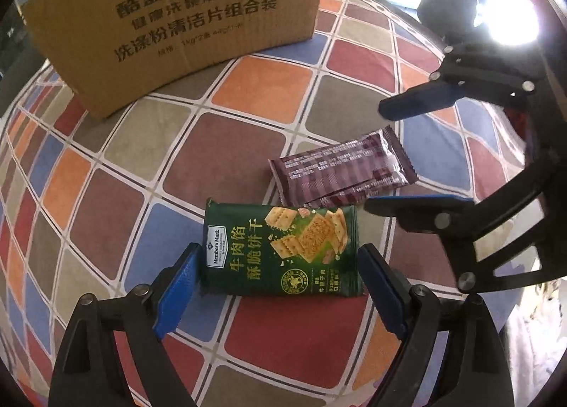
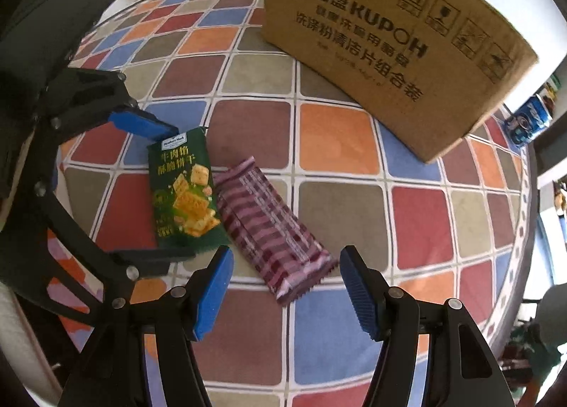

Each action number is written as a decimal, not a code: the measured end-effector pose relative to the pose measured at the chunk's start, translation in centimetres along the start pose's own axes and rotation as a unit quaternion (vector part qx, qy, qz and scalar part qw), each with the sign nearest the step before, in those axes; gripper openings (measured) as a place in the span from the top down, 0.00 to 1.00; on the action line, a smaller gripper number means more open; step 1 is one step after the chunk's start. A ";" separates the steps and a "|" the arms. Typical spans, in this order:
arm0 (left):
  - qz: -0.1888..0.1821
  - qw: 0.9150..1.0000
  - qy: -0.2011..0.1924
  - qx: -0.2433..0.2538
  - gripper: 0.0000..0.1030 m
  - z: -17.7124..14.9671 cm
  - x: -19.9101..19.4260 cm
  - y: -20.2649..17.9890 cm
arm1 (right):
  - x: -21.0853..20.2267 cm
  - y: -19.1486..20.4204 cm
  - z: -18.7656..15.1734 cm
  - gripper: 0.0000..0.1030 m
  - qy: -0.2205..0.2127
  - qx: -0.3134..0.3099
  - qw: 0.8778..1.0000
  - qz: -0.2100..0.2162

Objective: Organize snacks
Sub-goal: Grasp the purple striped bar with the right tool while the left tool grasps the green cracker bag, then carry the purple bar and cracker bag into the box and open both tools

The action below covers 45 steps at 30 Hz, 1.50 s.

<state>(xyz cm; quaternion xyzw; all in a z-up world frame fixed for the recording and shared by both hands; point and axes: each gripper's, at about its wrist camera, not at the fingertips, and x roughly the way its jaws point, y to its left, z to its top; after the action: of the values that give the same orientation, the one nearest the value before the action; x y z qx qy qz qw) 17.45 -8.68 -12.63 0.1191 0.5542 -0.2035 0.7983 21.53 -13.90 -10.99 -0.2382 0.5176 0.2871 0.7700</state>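
Left gripper (image 1: 276, 279): the jaws stand wide apart. The green cracker packet (image 1: 281, 251) lies flat on the tablecloth (image 1: 106, 201) between the two blue pads. The left pad (image 1: 177, 290) sits just beside the packet's left edge and the right pad (image 1: 381, 286) just beside its right edge. Neither pad visibly presses on the wrapper, and the packet is not lifted. In the right wrist view the same gripper (image 2: 166, 191) brackets the packet (image 2: 184, 191) from both short ends.

Right gripper (image 2: 285, 286): the jaws are parted to a middle width and hold nothing. The near end of the maroon striped snack bar (image 2: 273, 226) lies between the blue fingertips (image 2: 214, 293), with clear gaps on both sides. In the left wrist view this gripper (image 1: 400, 155) enters from the right, one finger beyond the bar (image 1: 340, 173) and one on its near side.

Item positions: the two snacks lie side by side at the middle of the checked tablecloth, long edges almost touching; whether they make contact cannot be told. A brown KUPOH cardboard box (image 1: 177, 24) stands farther back, well apart from both. A blue drinks can (image 2: 528, 122) lies near the table edge beyond the box's right corner.
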 end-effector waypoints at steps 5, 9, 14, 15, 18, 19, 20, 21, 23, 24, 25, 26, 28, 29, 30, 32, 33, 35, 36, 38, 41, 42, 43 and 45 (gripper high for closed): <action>-0.005 1.000 -0.019 -0.010 0.25 -0.4 -0.5 1.0 | 1.1 0.1 0.9 0.39 0.004 -0.008 1.000 0.015; -0.005 1.000 -0.023 -0.017 0.33 -0.9 -1.0 1.6 | 1.8 0.6 1.4 0.39 0.004 -0.009 1.000 0.020; -0.002 0.999 -0.023 -0.039 0.35 -1.3 -1.4 2.9 | 2.3 0.7 2.3 0.39 0.000 0.002 1.000 0.031; -0.002 0.999 -0.023 -0.043 0.35 -1.3 -1.4 3.1 | 2.4 0.7 2.4 0.39 -0.001 0.005 0.999 0.034; 0.002 0.998 -0.026 -0.051 0.36 -1.6 -1.6 3.5 | 2.7 0.4 2.7 0.39 -0.002 0.024 0.999 0.040; 0.004 0.998 -0.027 -0.052 0.36 -1.7 -1.7 3.5 | 2.7 0.4 2.7 0.40 -0.002 0.027 0.999 0.038; 0.005 0.998 -0.028 -0.054 0.36 -1.8 -1.8 3.6 | 2.6 0.5 2.6 0.46 -0.003 0.030 0.999 0.037; 0.005 0.998 -0.029 -0.057 0.36 -1.9 -1.9 3.7 | 2.5 0.5 2.5 0.50 -0.006 0.034 0.999 0.035; 0.006 0.998 -0.030 -0.063 0.36 -1.8 -1.8 3.8 | 2.3 0.5 2.4 0.54 -0.005 0.045 0.999 0.030; 0.007 0.997 -0.031 -0.067 0.36 -1.9 -1.8 3.9 | 2.2 0.5 2.3 0.56 -0.007 0.054 0.998 0.027; 0.008 0.997 -0.032 -0.069 0.36 -1.8 -1.9 4.0 | 2.1 0.5 2.2 0.57 -0.010 0.059 0.998 0.024; 0.009 0.997 -0.033 -0.072 0.36 -1.4 -1.5 3.8 | 2.1 0.6 2.0 0.57 -0.013 0.066 0.998 0.019; 0.010 0.996 -0.039 -0.078 0.36 -1.3 -1.8 4.0 | 1.9 0.5 1.9 0.60 -0.016 0.083 0.996 0.016; 0.011 0.996 -0.042 -0.081 0.36 -1.2 -1.9 4.0 | 1.7 0.4 1.7 0.60 -0.018 0.091 0.996 0.016; 0.013 0.995 -0.046 -0.084 0.36 -1.1 -2.1 4.0 | 1.5 0.3 1.5 0.60 -0.022 0.105 0.994 0.018; 0.015 0.995 -0.054 -0.086 0.36 -0.9 -2.5 4.1 | 1.3 0.1 1.2 0.60 -0.026 0.122 0.992 0.023; 0.017 0.994 -0.059 -0.087 0.36 -0.9 -2.9 4.1 | 1.1 0.1 1.1 0.60 -0.029 0.132 0.990 0.025; 0.022 0.994 -0.069 -0.087 0.36 -0.7 -3.5 4.1 | 0.8 -0.1 0.8 0.60 -0.035 0.148 0.988 0.028; 0.026 0.993 -0.077 -0.088 0.36 -0.6 -4.0 4.1 | 0.5 -0.3 0.7 0.60 -0.039 0.160 0.986 0.031; 0.032 0.991 -0.088 -0.091 0.36 -0.4 -4.6 4.1 | 0.0 -0.5 0.6 0.60 -0.049 0.176 0.983 0.026; 0.040 0.989 -0.106 -0.096 0.36 -0.1 -5.8 4.4 | -0.8 -0.7 0.6 0.60 -0.064 0.198 0.978 0.018; 0.044 0.988 -0.112 -0.096 0.36 0.1 -6.2 4.5 | -1.2 -0.9 0.6 0.60 -0.070 0.205 0.976 0.014; 0.046 0.987 -0.117 -0.096 0.36 0.2 -6.5 4.5 | -1.5 -1.0 0.6 0.60 -0.075 0.210 0.975 0.009; 0.050 0.986 -0.128 -0.098 0.36 0.4 -7.2 4.7 | -2.2 -1.1 0.5 0.60 -0.087 0.216 0.972 -0.004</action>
<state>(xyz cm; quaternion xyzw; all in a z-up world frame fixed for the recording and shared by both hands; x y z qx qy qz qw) 17.77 -3.29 -5.91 0.0413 0.4579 -0.1215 0.8797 21.98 -14.84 -8.64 -0.0422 0.4973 0.1848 0.8466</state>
